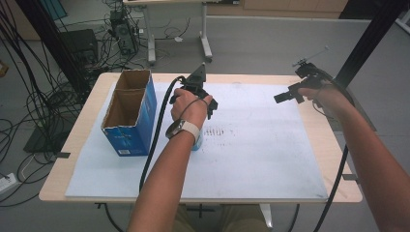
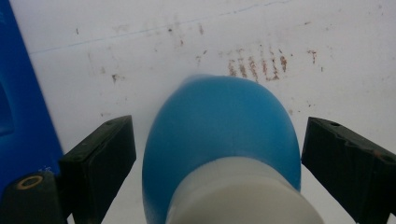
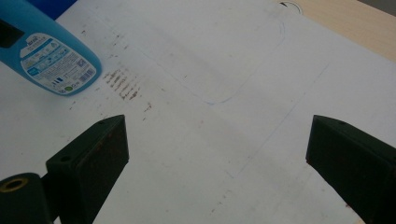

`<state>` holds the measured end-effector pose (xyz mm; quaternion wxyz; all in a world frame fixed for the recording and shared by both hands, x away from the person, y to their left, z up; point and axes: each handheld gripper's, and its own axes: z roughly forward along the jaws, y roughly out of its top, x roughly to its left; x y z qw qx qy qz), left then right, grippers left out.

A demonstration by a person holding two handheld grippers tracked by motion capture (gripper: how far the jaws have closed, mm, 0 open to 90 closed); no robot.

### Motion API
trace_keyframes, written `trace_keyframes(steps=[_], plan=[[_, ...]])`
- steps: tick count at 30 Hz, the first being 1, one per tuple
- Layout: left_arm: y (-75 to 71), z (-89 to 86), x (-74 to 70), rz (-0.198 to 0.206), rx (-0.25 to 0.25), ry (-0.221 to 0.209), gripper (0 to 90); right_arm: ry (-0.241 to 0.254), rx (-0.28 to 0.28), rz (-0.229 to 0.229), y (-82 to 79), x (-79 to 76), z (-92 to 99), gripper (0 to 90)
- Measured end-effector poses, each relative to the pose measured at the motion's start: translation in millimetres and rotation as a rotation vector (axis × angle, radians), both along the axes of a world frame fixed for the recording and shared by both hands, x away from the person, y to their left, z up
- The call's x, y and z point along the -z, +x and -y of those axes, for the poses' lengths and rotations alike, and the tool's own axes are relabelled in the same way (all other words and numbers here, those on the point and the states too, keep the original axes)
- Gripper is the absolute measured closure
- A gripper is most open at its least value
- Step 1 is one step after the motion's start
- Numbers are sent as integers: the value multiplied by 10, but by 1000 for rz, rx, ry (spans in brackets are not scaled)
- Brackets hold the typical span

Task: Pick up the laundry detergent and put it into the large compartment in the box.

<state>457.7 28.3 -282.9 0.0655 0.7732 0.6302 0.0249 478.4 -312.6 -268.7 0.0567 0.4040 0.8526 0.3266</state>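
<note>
Covering wood table (image 1: pixel 325 140), stained white sheet (image 1: pixel 261 145); cables (image 1: pixel 29 96) on floor behind.

L gripper (image 2: pixel 219 154) & R gripper (image 3: pixel 217 154) jaws apart

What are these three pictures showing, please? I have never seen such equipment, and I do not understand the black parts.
A person holds a hand tool with two black jaws in each hand. The high view looks down on the table. Each other picture comes from a camera riding on one tool. The left gripper has its jaws around a blue bottle with a white cap, not visibly pressing it. The right gripper is open over the white mat. An open blue cardboard box stands at the left.
</note>
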Motion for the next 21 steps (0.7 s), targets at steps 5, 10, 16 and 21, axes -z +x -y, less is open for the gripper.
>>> trace_keyframes(steps=[5, 10, 16, 21], plan=[[8, 1, 15, -2, -3, 6, 119, 1, 0, -3, 3, 18, 2, 56], [11, 2, 31, -6, 0, 13, 134, 1, 1, -3, 7, 24, 8, 57], [18, -5, 36, -6, -4, 13, 134, 2, 1, -4, 11, 29, 10, 56], [24, -1, 46, -11, -1, 15, 135, 3, 2, -6, 13, 40, 12, 57]])
